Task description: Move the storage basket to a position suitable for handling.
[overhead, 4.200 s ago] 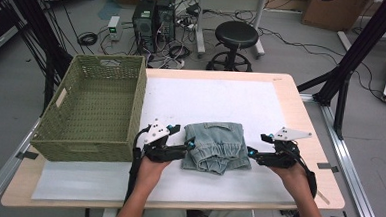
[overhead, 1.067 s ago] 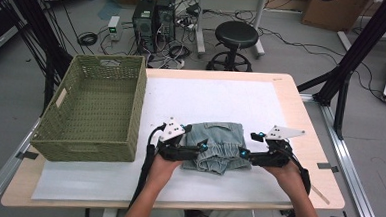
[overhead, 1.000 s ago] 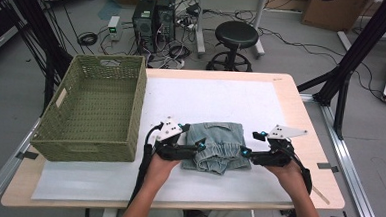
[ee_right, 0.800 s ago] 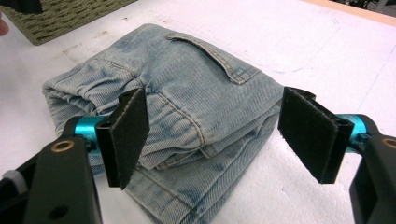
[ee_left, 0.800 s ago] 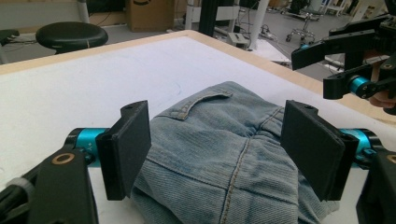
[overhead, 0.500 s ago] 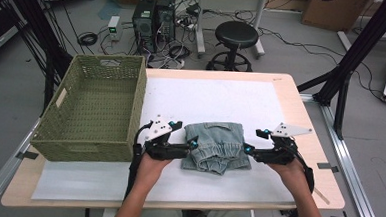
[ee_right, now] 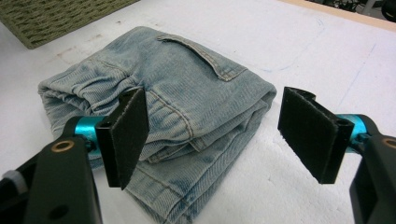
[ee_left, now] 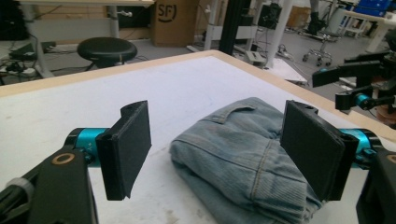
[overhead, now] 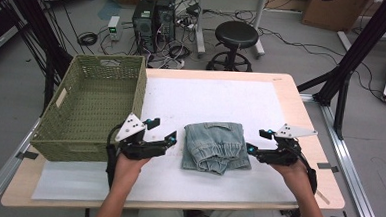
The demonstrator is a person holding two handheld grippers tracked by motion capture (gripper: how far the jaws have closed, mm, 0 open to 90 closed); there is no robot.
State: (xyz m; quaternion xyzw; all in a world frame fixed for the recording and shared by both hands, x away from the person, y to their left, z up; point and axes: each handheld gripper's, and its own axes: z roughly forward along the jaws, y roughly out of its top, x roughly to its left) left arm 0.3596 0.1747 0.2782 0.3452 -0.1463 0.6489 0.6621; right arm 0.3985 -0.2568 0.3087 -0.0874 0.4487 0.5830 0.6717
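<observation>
Now pulled back leftward off the folded jeans (overhead: 216,147), toward the basket (overhead: 91,113): left gripper (overhead: 165,139) spread wide and empty, right gripper (overhead: 251,149) likewise spread, just beside the right edge; fold apparently finished, jeans lying free at centre frame. Seen from the right gripper view: stacked layers and a back pocket; from the high view: basket at left.

PLACE: robotics lab, as I see it | EVIDENCE: computer towers (overhead: 153,17), floor cables (overhead: 89,38), black frame struts (overhead: 356,52), stool (overhead: 238,36)
</observation>
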